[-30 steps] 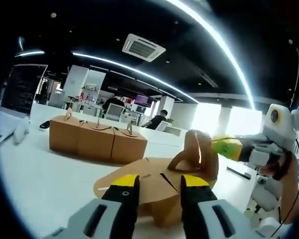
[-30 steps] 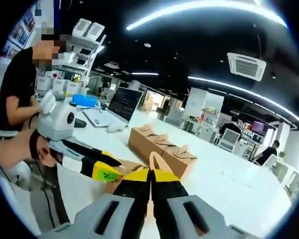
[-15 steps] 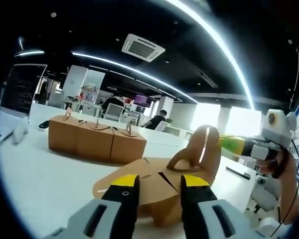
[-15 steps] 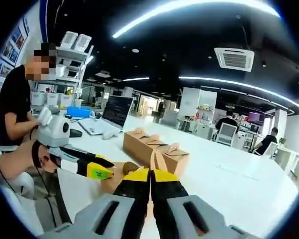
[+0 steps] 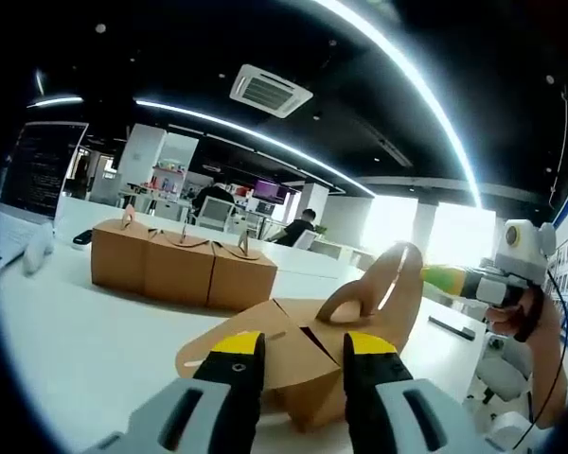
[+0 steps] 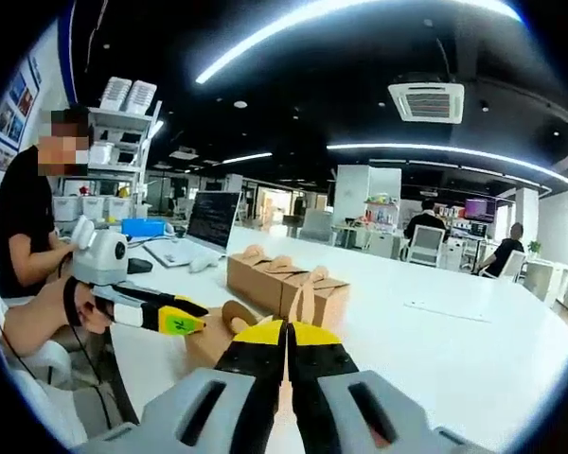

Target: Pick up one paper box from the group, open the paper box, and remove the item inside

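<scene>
A brown paper box [image 5: 293, 364] sits between the jaws of my left gripper [image 5: 300, 348], which grip its body; its top flaps are spread wide. The box's handle flap [image 5: 390, 284] stands up to the right, pinched by my right gripper [image 5: 452, 280], which reaches in from the right. In the right gripper view my right gripper [image 6: 286, 331] is shut on the thin edge of that flap [image 6: 305, 295]. There the left gripper [image 6: 191, 320] comes in from the left against the box [image 6: 213, 345].
A row of closed paper boxes [image 5: 180, 270] [image 6: 284, 284] stands further back on the white table [image 5: 76, 331]. A laptop [image 5: 38, 170] and a mouse [image 5: 38, 253] lie at the far left. A person [image 6: 28, 218] sits beside the table.
My right gripper has pulled the handle flap up and to the right, away from the box, so the top stands more open. The left gripper has kept its hold.
</scene>
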Available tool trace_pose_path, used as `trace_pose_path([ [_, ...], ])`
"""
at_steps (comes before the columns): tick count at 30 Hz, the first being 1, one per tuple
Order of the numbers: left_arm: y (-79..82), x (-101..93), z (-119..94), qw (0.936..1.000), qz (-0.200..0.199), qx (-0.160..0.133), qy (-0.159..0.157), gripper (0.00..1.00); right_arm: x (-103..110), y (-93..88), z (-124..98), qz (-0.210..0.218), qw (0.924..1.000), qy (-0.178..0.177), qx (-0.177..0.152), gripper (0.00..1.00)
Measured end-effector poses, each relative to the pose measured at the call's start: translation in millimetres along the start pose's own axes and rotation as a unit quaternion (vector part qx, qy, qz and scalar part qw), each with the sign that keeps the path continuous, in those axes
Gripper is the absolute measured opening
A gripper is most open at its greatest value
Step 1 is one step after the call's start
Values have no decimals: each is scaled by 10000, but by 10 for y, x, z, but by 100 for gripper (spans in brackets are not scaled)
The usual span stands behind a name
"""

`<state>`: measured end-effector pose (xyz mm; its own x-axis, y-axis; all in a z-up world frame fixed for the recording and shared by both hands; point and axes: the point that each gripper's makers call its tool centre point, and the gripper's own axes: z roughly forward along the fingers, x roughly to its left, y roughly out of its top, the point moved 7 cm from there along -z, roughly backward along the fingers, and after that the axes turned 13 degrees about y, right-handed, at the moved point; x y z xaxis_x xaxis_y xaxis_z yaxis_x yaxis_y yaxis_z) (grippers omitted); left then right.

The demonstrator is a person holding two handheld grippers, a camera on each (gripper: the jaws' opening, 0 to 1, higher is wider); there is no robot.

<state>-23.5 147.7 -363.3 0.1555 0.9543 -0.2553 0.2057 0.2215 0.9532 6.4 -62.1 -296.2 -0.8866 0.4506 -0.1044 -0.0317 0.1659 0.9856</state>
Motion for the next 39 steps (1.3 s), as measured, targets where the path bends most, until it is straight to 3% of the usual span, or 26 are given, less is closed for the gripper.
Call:
trace_pose_path([
  [23,1,-5,5,10000,37,-33,-11,33,-66,-184,-121,209,9997,-153,-2,3],
  [39,-1,-25,1,9999,99,-49,-62,32,-147,-348,-163,151,9992,-285,239,5],
])
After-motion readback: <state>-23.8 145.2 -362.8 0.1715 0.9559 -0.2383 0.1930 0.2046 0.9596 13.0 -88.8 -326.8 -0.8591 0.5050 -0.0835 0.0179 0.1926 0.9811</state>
